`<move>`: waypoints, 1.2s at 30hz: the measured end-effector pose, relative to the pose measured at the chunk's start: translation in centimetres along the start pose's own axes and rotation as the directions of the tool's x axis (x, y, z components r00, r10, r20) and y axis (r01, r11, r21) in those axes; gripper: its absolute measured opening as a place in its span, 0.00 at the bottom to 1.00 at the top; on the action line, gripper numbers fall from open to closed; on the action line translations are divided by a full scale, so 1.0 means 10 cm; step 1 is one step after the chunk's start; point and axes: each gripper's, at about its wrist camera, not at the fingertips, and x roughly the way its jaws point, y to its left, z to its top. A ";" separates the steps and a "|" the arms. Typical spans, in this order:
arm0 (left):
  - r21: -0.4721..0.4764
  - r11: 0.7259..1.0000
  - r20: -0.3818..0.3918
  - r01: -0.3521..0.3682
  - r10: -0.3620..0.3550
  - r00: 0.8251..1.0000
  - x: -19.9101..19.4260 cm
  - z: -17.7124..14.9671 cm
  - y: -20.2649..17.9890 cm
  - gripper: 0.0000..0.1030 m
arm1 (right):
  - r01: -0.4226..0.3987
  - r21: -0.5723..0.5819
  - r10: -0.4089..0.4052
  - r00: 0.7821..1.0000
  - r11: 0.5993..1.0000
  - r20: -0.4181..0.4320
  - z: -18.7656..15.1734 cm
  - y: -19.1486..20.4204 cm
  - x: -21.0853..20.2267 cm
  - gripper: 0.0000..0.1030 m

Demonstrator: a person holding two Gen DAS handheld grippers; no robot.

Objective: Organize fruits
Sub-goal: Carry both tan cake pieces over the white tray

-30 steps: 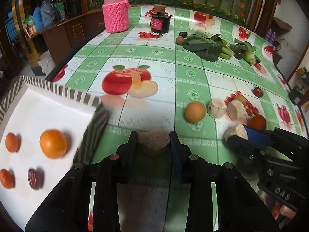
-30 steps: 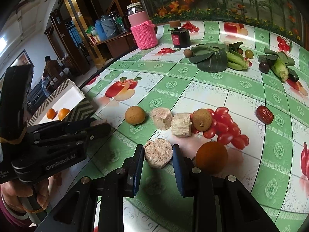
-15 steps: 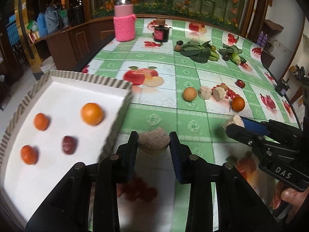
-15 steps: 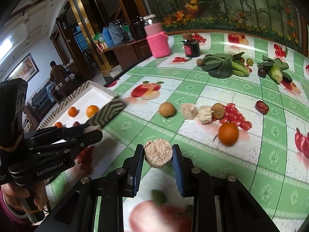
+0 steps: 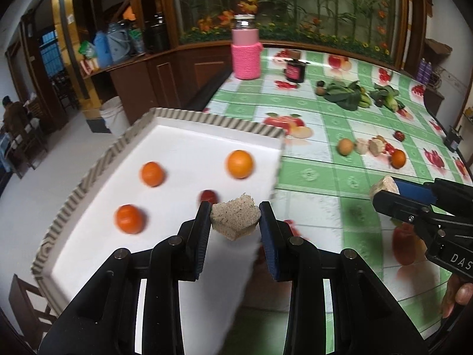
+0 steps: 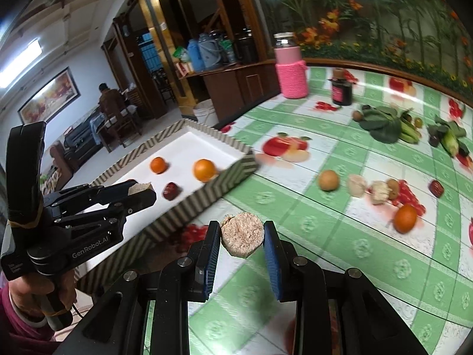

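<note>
While four fruits, three oranges and a dark red one, are already laid in the white tray, two pale chunks are carried in the air: one is clamped between the closed fingers of the left claw over the tray's near corner, the other is pinched by the right claw above the tablecloth beside the tray. About half the job is judged done, since an orange, a brown fruit, two pale chunks and a red date are left on the cloth, well apart from the tray.

The desk wears a glossy, smooth printed oilcloth; the tray looks matt white inside, its rim striped card; the pressed cake is rough and grainy; the jar sleeve, toward twelve o'clock, is pink knitted yarn; the fingers carry ribbed blue pads.
</note>
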 end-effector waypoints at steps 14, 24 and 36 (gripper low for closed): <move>-0.084 0.991 0.006 -0.106 0.107 0.994 -0.10 -0.15 0.68 0.31 | -0.069 -0.116 0.066 0.997 0.991 -0.029 0.18 0.65 0.28 0.28; -0.137 0.983 -0.032 -0.120 0.116 0.993 -0.01 -0.25 0.97 0.31 | -0.108 -0.170 0.096 0.993 0.980 -0.074 0.25 0.95 0.51 0.28; -0.190 0.976 -0.096 -0.102 0.085 0.992 0.14 -0.34 1.23 0.31 | -0.146 -0.228 0.110 0.981 0.963 -0.163 0.28 1.20 0.91 0.28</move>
